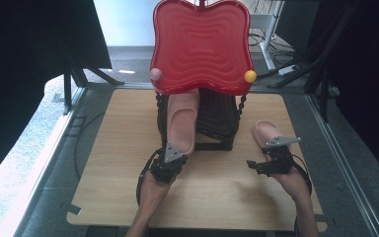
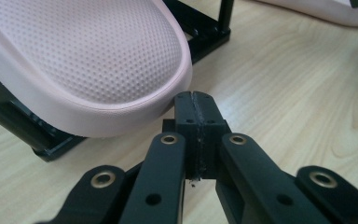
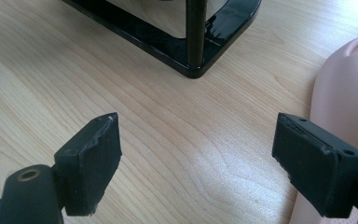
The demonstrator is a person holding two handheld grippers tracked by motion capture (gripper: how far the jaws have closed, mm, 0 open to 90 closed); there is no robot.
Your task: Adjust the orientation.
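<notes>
A pink slipper lies sloping on a black rack, its rounded end hanging over the rack's front edge. My left gripper is right at that end with its jaws pressed together and nothing between them; the tips sit just beneath the slipper's rim. A second pink slipper lies flat on the table to the right. My right gripper stands open beside it, bare wood between its jaws and the slipper's side next to its right jaw.
A big red wavy tray tops the rack, with a pink ball and a yellow ball at its lower corners. The rack's black base lies ahead of the right gripper. The wooden table ends in metal rails.
</notes>
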